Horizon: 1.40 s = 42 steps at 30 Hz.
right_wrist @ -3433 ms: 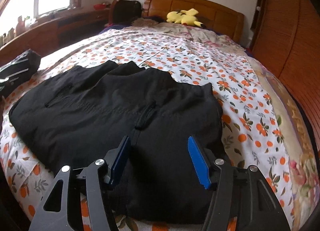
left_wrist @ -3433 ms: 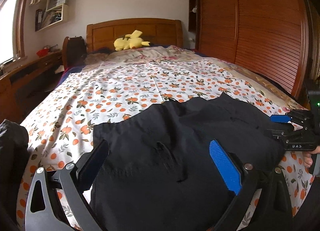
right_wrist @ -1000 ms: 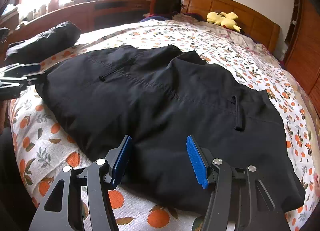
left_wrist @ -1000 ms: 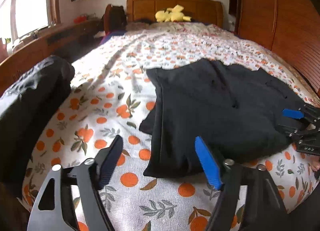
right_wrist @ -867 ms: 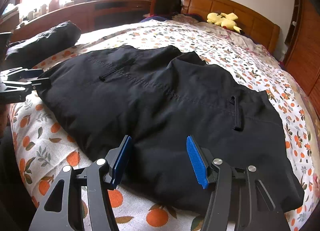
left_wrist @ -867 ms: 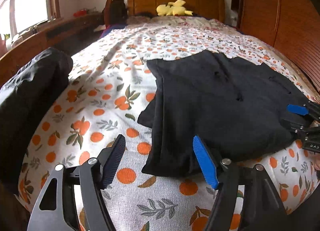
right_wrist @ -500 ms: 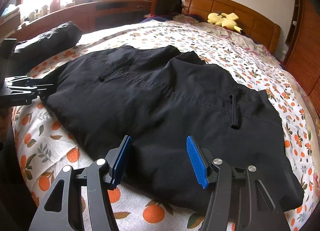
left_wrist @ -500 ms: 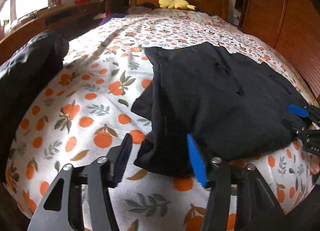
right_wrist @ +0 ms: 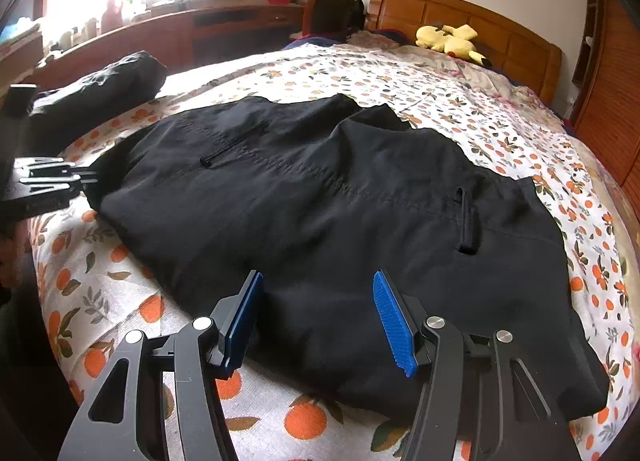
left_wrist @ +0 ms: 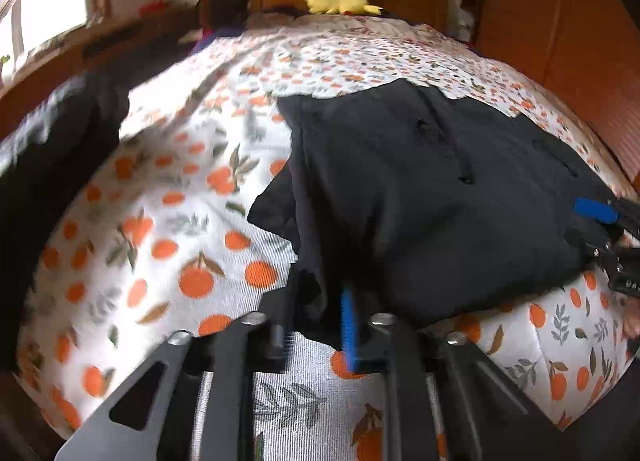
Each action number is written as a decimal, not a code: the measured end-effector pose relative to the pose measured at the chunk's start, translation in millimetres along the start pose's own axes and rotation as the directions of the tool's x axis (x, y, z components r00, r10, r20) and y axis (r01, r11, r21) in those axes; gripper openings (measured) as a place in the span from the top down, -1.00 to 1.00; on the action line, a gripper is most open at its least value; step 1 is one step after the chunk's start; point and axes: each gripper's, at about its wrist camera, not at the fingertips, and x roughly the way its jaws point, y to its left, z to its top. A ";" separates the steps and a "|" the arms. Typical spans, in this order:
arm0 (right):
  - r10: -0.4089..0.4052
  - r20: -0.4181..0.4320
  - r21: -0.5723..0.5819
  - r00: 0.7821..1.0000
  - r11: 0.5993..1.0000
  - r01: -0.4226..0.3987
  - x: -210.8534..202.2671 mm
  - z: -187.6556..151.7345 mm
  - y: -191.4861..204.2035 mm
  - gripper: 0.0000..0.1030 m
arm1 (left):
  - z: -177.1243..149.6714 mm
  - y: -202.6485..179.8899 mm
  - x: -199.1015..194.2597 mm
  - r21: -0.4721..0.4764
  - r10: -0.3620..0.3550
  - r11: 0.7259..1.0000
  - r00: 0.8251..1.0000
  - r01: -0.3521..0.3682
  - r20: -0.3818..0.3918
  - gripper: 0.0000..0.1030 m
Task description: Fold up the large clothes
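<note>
Black garment (right_wrist: 340, 221): large, dark, folded flat on the bed (right_wrist: 460, 101), near the foot edge. In the right wrist view its long axis runs across the bed, from the left near corner toward the right side; a stitched seam follows that axis, and two narrow slit openings lie on the top layer, one on each half. Far edge is uneven, with a notch near the middle, facing the headboard (right_wrist: 460, 17).

Left gripper (left_wrist: 316, 325): jaws drawn nearly together on the near left corner of the black garment; the cloth bunches between the blue pad and the dark pad. In the right wrist view it shows at the left edge (right_wrist: 76, 177), touching that same corner.

Right gripper (right_wrist: 316, 313): jaws spread apart, grasping nothing, set over the near edge of the garment at about mid-length. In the left wrist view (left_wrist: 600, 221) it sits at the garment's right end.

Bedsheet (left_wrist: 180, 221): white with orange-fruit print, beneath the garment.

Second dark bundle (right_wrist: 108, 81): on the bed's left side, apart from the garment.

Yellow plush toy (right_wrist: 450, 39): by the headboard.

Wooden wardrobe (left_wrist: 560, 21): along the right of the bed.
</note>
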 end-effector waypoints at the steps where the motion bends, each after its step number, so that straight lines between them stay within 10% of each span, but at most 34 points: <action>1: -0.001 0.003 0.000 1.000 1.000 0.001 -1.5 0.3 -1.8 -0.06 | 3.7 -2.0 -5.5 0.007 0.001 1.000 1.000 -0.001 0.010 0.75; 18: -0.025 0.121 0.120 0.992 0.993 0.011 -69.3 -23.5 -66.8 -0.06 | 91.5 -137.3 -101.3 0.181 -0.095 0.982 0.959 0.047 0.267 0.88; 38: -0.102 0.125 0.248 0.987 0.966 0.068 -111.4 -81.5 -144.6 -0.06 | 101.4 -334.6 -59.3 0.394 -0.272 0.900 0.947 0.187 0.170 0.90; 42: -0.100 0.136 0.256 0.986 0.965 0.063 -116.4 -81.5 -146.7 -0.06 | 102.2 -337.1 -64.1 0.388 -0.303 0.895 0.939 0.221 0.164 0.57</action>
